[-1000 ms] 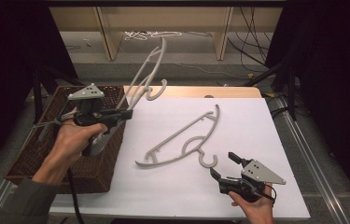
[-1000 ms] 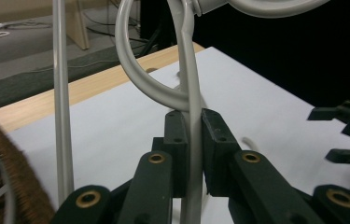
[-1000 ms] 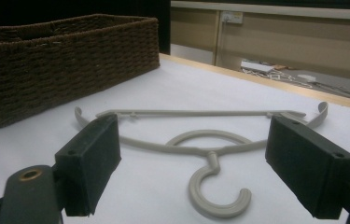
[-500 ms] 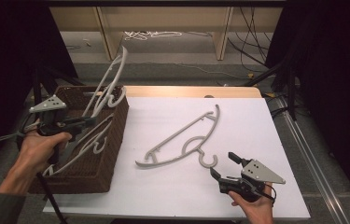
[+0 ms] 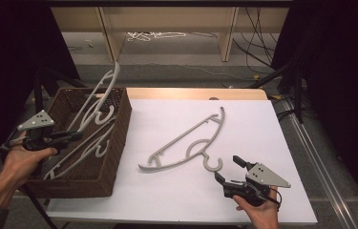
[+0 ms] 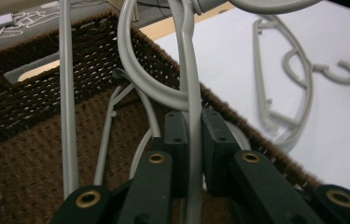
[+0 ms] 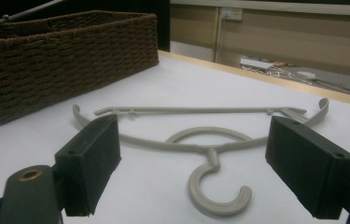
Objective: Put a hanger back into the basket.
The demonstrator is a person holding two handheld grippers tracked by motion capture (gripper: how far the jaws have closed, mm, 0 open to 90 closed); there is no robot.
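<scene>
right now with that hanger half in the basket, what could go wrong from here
The left gripper is shut on a grey hanger that leans tall out of the wicker basket; let go now, it may tip over the rim onto the table. Other hangers already lie in the basket, so hooks could tangle and drag them. The right gripper waits open by the hook of the hanger on the table; a low approach might shove it away.

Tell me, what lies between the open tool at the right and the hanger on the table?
Nothing: bare white table separates the right tool from the hanger, seen in the right gripper view.
</scene>
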